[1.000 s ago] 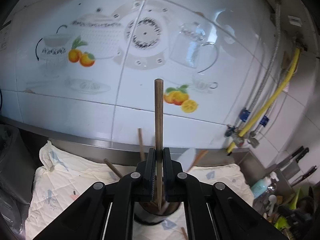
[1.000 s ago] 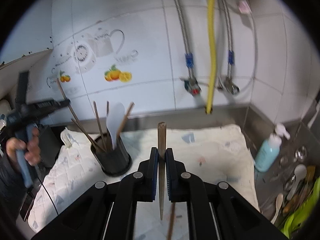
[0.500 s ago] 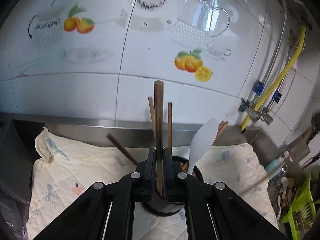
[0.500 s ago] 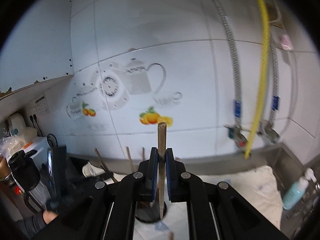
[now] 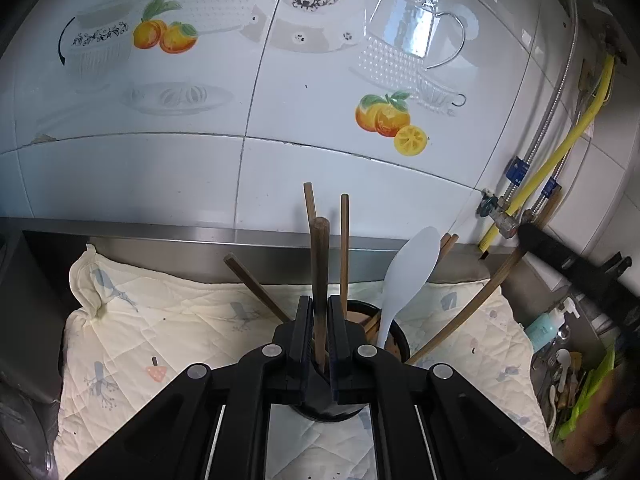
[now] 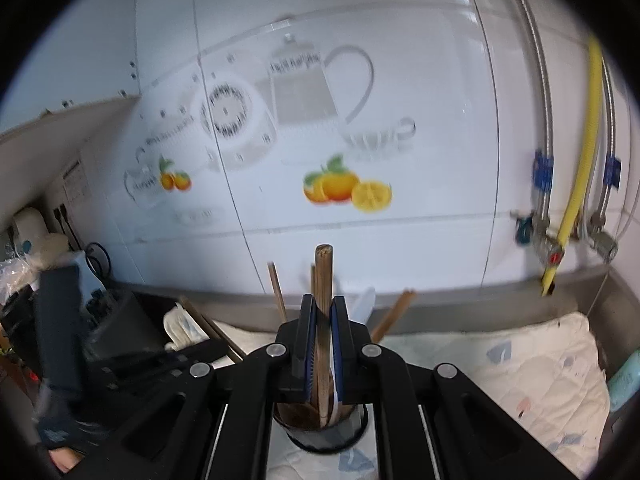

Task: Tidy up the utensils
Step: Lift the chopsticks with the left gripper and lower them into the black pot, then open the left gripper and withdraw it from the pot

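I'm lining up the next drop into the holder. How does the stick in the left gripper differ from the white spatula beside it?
The stick is brown, straight and round; the white spatula ends in a broad flat blade. The stick stands nearly upright, while the spatula leans right. The stick is pinched in the left gripper; the spatula stands free. Both have their lower ends in the black holder.

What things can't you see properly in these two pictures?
- Bottom of the holder, left wrist view: the left gripper hides it.
- Lower tip of the chopstick, right wrist view: hidden between the right gripper fingers.
- Items by the green rack, left wrist view: too small and blurred.
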{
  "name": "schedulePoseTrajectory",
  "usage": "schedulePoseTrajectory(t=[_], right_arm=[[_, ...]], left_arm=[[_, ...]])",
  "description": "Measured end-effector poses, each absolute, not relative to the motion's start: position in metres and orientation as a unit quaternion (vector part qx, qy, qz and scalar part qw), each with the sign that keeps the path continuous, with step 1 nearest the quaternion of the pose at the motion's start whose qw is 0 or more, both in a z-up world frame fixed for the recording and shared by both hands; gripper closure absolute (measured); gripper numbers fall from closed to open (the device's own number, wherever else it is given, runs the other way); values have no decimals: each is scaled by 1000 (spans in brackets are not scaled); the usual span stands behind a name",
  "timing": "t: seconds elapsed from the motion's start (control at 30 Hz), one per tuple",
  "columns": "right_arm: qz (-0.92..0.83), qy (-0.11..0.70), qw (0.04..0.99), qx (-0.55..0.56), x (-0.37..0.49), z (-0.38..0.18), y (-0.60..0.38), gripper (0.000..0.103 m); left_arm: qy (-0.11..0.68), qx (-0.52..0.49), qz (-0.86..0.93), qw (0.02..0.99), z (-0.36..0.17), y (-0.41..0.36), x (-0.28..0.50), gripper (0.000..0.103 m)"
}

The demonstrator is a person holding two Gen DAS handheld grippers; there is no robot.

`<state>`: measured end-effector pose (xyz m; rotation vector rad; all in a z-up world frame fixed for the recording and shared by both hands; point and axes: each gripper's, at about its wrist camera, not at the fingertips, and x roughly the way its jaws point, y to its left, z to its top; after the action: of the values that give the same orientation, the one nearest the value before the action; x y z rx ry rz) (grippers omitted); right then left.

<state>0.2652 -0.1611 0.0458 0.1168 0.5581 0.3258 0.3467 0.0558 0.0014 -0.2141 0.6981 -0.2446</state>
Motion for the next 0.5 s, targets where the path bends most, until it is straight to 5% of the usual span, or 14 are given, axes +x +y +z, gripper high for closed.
schedulePoseTrajectory(t=[0.27, 0.37, 0.5], right_arm=[[167, 319, 930, 77, 269, 29, -173, 91], [167, 317, 931, 69, 262, 32, -179, 75], [168, 311, 934, 59, 250, 36, -188, 72]], left_arm=[[342, -112, -118, 925, 9, 58, 340, 88], [335, -115, -110, 929, 13, 58, 333, 59], [326, -109, -109, 933, 21, 54, 322, 56]])
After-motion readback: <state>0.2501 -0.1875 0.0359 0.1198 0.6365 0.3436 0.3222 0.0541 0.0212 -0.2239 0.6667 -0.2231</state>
